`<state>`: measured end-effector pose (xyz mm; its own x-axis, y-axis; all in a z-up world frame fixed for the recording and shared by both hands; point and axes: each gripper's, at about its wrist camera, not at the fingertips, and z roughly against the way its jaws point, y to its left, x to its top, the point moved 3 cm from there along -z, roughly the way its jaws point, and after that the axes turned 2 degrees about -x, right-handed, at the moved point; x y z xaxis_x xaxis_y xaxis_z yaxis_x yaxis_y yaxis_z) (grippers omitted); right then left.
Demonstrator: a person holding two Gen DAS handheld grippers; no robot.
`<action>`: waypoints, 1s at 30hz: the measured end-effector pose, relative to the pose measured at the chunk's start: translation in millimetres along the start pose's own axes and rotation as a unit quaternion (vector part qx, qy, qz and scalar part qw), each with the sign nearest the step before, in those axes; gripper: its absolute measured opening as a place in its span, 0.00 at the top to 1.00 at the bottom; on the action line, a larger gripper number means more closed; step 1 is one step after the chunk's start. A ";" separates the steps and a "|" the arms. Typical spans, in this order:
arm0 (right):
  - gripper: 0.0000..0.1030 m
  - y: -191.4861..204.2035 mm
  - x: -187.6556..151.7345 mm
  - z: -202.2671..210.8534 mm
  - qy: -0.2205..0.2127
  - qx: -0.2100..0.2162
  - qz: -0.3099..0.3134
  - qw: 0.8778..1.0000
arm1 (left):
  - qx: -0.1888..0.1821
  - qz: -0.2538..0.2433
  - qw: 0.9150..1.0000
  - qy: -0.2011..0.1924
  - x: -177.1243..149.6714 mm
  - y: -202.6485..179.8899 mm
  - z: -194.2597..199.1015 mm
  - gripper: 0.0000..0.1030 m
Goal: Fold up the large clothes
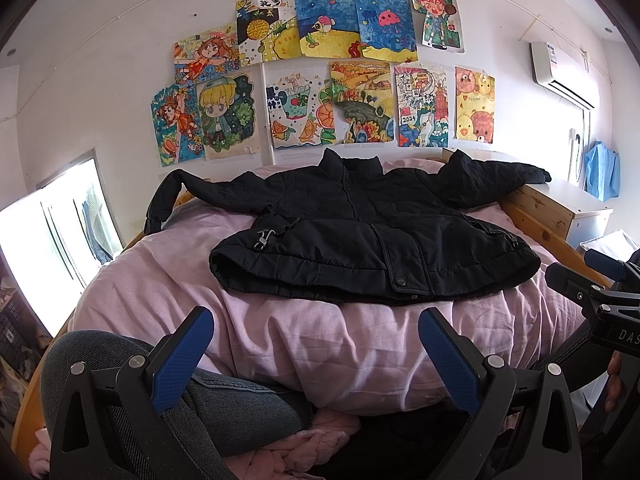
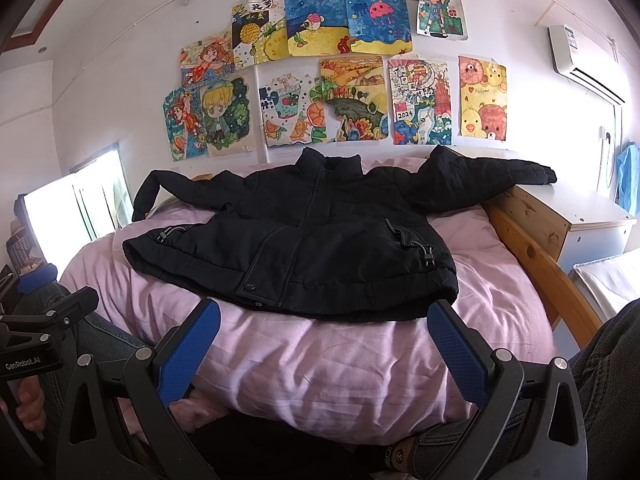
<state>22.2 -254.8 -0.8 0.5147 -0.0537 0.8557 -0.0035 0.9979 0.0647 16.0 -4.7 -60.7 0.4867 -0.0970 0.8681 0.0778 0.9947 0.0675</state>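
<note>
A black padded jacket (image 1: 360, 236) is lying front-up and closed on the pink bedding of a bed (image 1: 160, 280), spread flat with its hem toward the person and its stand-up collar (image 1: 352, 164) pointing at the wall of drawings (image 1: 320, 72). Its body axis is running away from the viewer, hem to collar, while the sleeves are stretching crosswise: the left sleeve (image 1: 168, 196) is drooping over the bed's far-left edge, and the right sleeve (image 2: 492, 176) is reaching out onto the white worktop (image 2: 580, 208) of a wooden bedside unit.

Nothing is folded yet, so the task is looking to be at its very start.

The left hand-held gripper (image 1: 316, 356) is hovering low at the near end of the bed, short of the hem, its blue pads spread wide and gripping nothing. The right hand-held gripper (image 2: 324, 352) is doing the same, fingers wide apart and empty, apart from the cloth.

The jacket is lying straight ahead of both tools. In the left wrist view the hem is sitting a little to the right of centre, and in the right wrist view a little to the left, so the garment is lying between the two, with neither clearly nearer. Each tool is facing its own side's hem corner and sleeve, which probably suits bringing the sleeves inward across the body first.
</note>
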 end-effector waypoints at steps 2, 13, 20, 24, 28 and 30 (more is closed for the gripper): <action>0.01 0.0 0.0 -0.1 0.000 0.000 0.000 1.000 | 0.000 0.000 1.000 0.000 -2.3 -0.3 -0.9 0.00; 0.01 -0.2 0.1 -0.1 0.001 0.001 0.000 1.000 | 0.000 0.000 1.000 -0.001 -14.0 -2.4 -4.7 0.00; 0.01 -1.2 -2.4 -5.5 0.007 0.001 -0.003 1.000 | -0.001 0.002 1.000 0.005 -18.8 -7.1 -5.3 0.00; 0.01 -3.5 -3.0 -8.6 0.020 -0.003 -0.016 1.000 | -0.008 0.004 1.000 0.016 -17.0 -8.9 -10.8 0.00; 0.01 -6.5 -4.0 -9.2 0.022 -0.005 -0.028 0.999 | -0.006 0.009 1.000 0.025 -15.3 -6.7 -15.4 0.00; 0.01 -6.2 -3.7 -8.7 0.023 -0.007 -0.029 0.999 | -0.001 0.011 0.999 0.037 -13.6 -2.5 -19.9 0.00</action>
<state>27.7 -260.5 -8.9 0.5519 -0.1107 0.8265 0.0394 0.9935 0.1068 26.5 -6.6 -82.5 0.5520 -0.0770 0.8303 0.0673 0.9966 0.0477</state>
